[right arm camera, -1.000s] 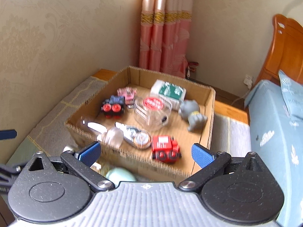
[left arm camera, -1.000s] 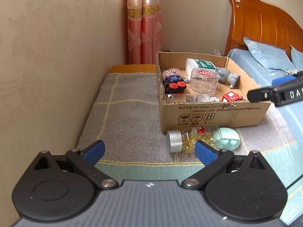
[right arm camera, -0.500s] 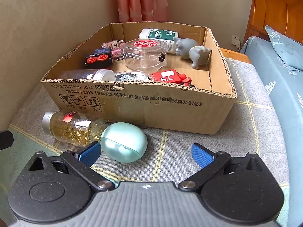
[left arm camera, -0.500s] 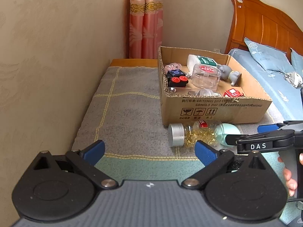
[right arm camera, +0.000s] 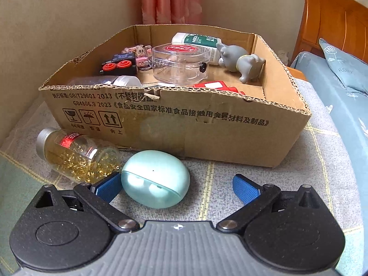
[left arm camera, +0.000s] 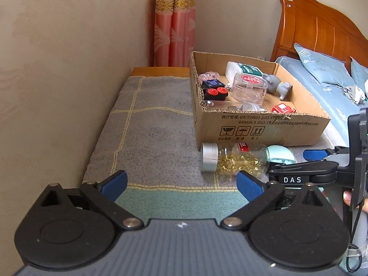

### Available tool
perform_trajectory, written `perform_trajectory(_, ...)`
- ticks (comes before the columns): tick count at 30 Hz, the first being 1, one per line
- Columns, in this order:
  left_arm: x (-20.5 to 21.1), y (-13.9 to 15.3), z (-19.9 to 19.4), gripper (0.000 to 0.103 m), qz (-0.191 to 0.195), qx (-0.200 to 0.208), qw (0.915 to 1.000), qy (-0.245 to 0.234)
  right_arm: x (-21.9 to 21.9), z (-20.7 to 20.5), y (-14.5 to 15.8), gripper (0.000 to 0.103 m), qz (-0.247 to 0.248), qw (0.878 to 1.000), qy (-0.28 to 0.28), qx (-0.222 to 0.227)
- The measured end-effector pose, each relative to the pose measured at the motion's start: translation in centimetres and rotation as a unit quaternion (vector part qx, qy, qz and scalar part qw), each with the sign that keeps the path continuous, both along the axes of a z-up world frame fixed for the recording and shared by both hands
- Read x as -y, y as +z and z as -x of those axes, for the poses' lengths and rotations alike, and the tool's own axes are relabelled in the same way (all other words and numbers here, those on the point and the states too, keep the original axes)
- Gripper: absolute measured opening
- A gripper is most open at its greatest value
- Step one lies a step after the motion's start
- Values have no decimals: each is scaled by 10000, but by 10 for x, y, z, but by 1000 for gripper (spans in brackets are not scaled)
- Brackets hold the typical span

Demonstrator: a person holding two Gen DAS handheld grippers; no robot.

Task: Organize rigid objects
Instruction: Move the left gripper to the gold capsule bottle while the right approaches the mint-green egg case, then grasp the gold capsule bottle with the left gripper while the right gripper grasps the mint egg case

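Note:
A pale teal egg-shaped case (right arm camera: 156,179) lies on the blanket in front of a cardboard box (right arm camera: 174,117). A clear bottle of golden capsules (right arm camera: 76,154) with a silver cap lies on its side beside it. My right gripper (right arm camera: 177,188) is open and low, its left finger next to the teal case, the case between the fingers. In the left wrist view the bottle (left arm camera: 232,158), the teal case (left arm camera: 280,154) and the box (left arm camera: 253,124) show ahead, with the right gripper (left arm camera: 306,161) at the case. My left gripper (left arm camera: 181,184) is open and empty above the blanket.
The box holds several things: a clear round container (right arm camera: 181,64), a white and green bottle (right arm camera: 197,43), a grey elephant toy (right arm camera: 241,62), red and black toy trains (right arm camera: 119,65). A wall (left arm camera: 57,80) runs along the left. A bed with blue bedding (left arm camera: 326,87) lies at right.
My right gripper has dropped from above the box to the blanket and closed in on the teal case. My left gripper has barely moved.

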State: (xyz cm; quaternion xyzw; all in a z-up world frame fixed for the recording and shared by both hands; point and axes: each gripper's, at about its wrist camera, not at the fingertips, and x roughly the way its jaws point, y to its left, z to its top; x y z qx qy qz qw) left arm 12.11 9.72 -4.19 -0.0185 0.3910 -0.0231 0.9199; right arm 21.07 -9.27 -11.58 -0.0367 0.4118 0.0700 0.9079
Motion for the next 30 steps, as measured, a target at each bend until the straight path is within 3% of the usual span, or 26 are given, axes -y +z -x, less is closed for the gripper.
perform_trajectory(11,28,-17,-20,101,-113,-259,9985,-464,43,1,-2,103,42,9999,-163,-40)
perform_trajectory(22,53,-57,-40,101,-148,-779,9947,-657,59,4,-2,103,45,9995,300,-68)
perform_trajectory(30,64,-61,-41,102,-250,-484,9968,-590,63,6,-2,103,40,9989,472,-16)
